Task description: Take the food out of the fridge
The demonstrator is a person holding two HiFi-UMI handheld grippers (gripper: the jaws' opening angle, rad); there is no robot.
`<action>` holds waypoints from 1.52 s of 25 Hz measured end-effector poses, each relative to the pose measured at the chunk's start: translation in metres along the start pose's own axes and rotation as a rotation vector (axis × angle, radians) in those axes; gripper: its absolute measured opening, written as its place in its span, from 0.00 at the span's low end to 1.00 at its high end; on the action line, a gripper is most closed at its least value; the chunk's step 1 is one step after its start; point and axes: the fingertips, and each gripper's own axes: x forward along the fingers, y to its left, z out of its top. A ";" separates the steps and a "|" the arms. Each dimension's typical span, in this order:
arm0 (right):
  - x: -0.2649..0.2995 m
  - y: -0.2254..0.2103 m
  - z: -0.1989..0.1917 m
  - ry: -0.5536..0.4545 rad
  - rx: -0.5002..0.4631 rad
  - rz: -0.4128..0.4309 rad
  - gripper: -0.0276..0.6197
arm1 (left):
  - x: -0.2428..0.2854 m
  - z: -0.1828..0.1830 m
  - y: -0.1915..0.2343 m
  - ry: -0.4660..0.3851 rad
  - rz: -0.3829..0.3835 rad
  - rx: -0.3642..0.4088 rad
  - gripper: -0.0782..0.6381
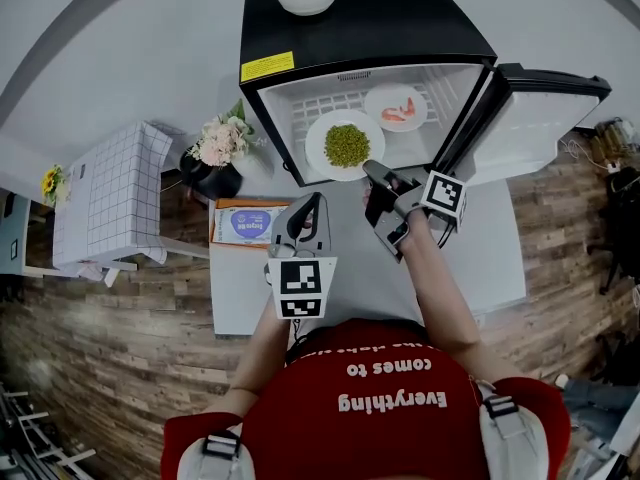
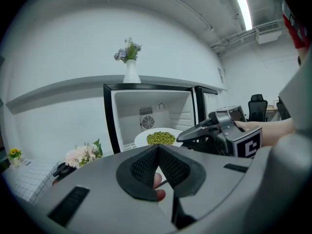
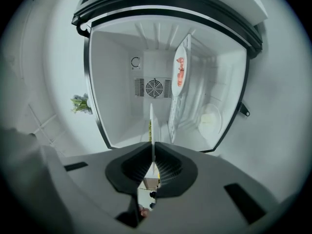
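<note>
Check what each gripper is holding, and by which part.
The right gripper is shut on the near rim of the plate of green food, which sits edge-on between its pads. The left gripper holds nothing; its jaws are together.

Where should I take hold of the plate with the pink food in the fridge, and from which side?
Grip the front rim of the pink-food plate, coming in level through the open front of the fridge. The plate lies flat and shallow with the food in its middle, and the fridge walls close off its other sides. The right claw is shut on the green-food plate.
</note>
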 end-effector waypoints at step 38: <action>-0.092 -0.062 -0.124 0.216 0.027 -0.016 0.08 | -0.095 -0.083 -0.025 0.115 0.073 -0.105 0.11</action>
